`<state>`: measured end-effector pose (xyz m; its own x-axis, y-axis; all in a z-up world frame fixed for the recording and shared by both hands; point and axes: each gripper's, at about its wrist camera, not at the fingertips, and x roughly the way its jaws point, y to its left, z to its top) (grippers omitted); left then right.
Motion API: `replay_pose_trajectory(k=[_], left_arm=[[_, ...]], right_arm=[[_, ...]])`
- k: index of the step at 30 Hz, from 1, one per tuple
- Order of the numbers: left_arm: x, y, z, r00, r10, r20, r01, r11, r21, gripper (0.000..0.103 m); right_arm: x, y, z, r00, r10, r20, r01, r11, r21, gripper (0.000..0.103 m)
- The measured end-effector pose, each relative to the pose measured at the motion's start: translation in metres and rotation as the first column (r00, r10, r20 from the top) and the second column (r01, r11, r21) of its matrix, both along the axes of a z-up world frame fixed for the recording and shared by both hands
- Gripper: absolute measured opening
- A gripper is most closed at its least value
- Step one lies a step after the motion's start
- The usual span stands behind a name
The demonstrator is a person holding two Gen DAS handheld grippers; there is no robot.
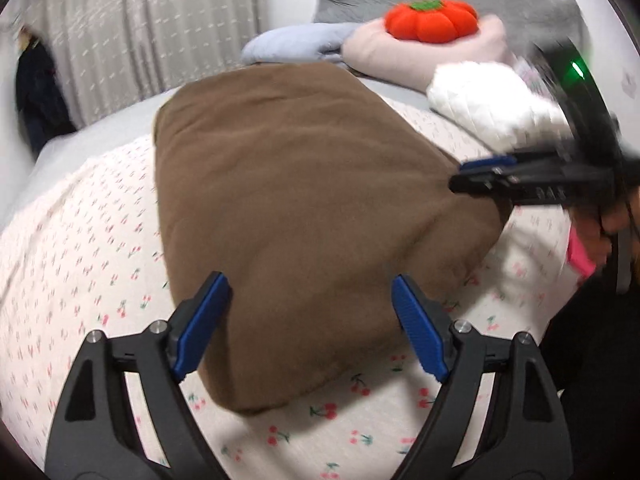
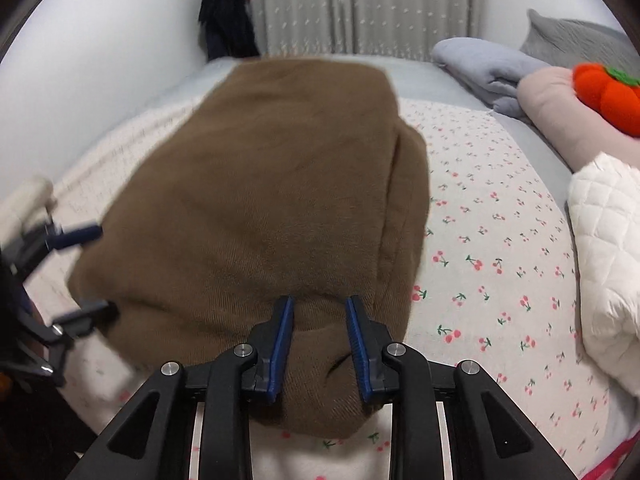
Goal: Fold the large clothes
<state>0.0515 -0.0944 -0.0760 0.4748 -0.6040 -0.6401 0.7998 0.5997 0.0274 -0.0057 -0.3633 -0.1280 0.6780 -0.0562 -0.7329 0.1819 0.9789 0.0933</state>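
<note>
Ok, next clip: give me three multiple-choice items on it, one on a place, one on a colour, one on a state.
1. Where does the brown garment lie?
A. on the cherry-print bedspread
B. on a wooden floor
C. over a chair back

2. What colour is the pumpkin-shaped cushion?
A. blue
B. orange-red
C. white

3. How does the left tool stand?
A. clamped on a pillow
B. folded out of sight
C. open, pads apart over the garment's near edge

Key: 1 A, the cherry print shows all round the garment; 2 B, orange-red with a green top; 3 C, both blue pads stand wide apart with nothing pinched.
</note>
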Motion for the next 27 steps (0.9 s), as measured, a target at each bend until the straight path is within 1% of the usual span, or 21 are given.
replay_pose_trajectory(k=[1, 2, 4, 5, 6, 7, 8, 10, 11, 13, 15, 17, 18, 20, 23, 25, 27], left_arm=[[0.000, 0.004, 0.005, 1.000, 0.018, -0.017, -0.018, 1.000, -0.014, 0.084], [0.000, 0.008, 0.010, 0.999, 0.042, -0.033, -0.043, 0.999, -0.028, 0.084], [-0.003, 0.015, 0.020, 0.994, 0.099, -0.042, -0.101, 0.994, -0.052, 0.085], [-0.006, 0.019, 0.023, 0.988, 0.152, -0.034, -0.154, 0.987, -0.042, 0.085], [-0.009, 0.022, 0.027, 0.977, 0.214, -0.026, -0.215, 0.976, -0.033, 0.085], [-0.014, 0.025, 0.029, 0.967, 0.255, -0.018, -0.255, 0.966, -0.030, 0.088], [-0.018, 0.028, 0.030, 0.951, 0.308, -0.008, -0.308, 0.951, -0.014, 0.093], [-0.028, 0.033, 0.028, 0.917, 0.399, -0.017, -0.398, 0.917, 0.030, 0.095], [-0.032, 0.035, 0.028, 0.909, 0.416, -0.026, -0.415, 0.909, 0.036, 0.095], [-0.040, 0.037, 0.025, 0.894, 0.444, -0.053, -0.441, 0.896, 0.054, 0.097], [-0.046, 0.038, 0.020, 0.876, 0.476, -0.079, -0.471, 0.879, 0.080, 0.099], [-0.053, 0.038, 0.016, 0.854, 0.512, -0.097, -0.504, 0.858, 0.096, 0.101], [-0.055, 0.037, 0.015, 0.848, 0.521, -0.102, -0.511, 0.853, 0.105, 0.101], [-0.060, 0.034, 0.013, 0.840, 0.532, -0.107, -0.520, 0.845, 0.124, 0.101], [-0.068, 0.029, 0.011, 0.827, 0.556, -0.085, -0.541, 0.827, 0.153, 0.102], [-0.070, 0.026, 0.008, 0.822, 0.564, -0.086, -0.547, 0.821, 0.163, 0.102], [-0.072, 0.023, 0.003, 0.818, 0.565, -0.105, -0.544, 0.821, 0.174, 0.102]], right_arm=[[-0.007, 0.001, 0.007, 1.000, -0.021, 0.017, 0.021, 1.000, -0.003, 0.040], [-0.012, 0.001, 0.010, 0.999, -0.037, 0.031, 0.037, 0.999, -0.004, 0.053], [-0.022, -0.001, 0.014, 0.996, -0.078, 0.054, 0.078, 0.997, 0.003, 0.066], [-0.028, -0.001, 0.015, 0.994, -0.097, 0.057, 0.097, 0.995, 0.002, 0.069], [-0.034, 0.001, 0.016, 0.992, -0.111, 0.055, 0.111, 0.994, -0.005, 0.069], [-0.041, 0.006, 0.017, 0.990, -0.127, 0.055, 0.129, 0.991, -0.032, 0.071], [-0.049, 0.012, 0.015, 0.989, -0.135, 0.055, 0.138, 0.989, -0.054, 0.076], [-0.062, 0.025, 0.014, 0.985, -0.165, 0.040, 0.169, 0.981, -0.099, 0.084], [-0.068, 0.032, 0.011, 0.983, -0.179, 0.031, 0.181, 0.978, -0.099, 0.085], [-0.080, 0.043, 0.003, 0.981, -0.193, 0.008, 0.193, 0.980, -0.057, 0.086], [-0.084, 0.052, -0.003, 0.981, -0.196, -0.007, 0.196, 0.980, -0.037, 0.086], [-0.084, 0.062, -0.004, 0.982, -0.189, -0.010, 0.188, 0.981, -0.050, 0.086], [-0.082, 0.067, -0.004, 0.983, -0.182, -0.010, 0.181, 0.982, -0.059, 0.086], [-0.080, 0.076, -0.002, 0.985, -0.175, -0.011, 0.173, 0.982, -0.072, 0.087], [-0.077, 0.081, -0.003, 0.981, -0.191, -0.019, 0.189, 0.979, -0.080, 0.088], [-0.076, 0.082, -0.005, 0.981, -0.195, -0.023, 0.193, 0.979, -0.067, 0.088], [-0.077, 0.081, -0.007, 0.980, -0.198, -0.023, 0.196, 0.979, -0.064, 0.088]])
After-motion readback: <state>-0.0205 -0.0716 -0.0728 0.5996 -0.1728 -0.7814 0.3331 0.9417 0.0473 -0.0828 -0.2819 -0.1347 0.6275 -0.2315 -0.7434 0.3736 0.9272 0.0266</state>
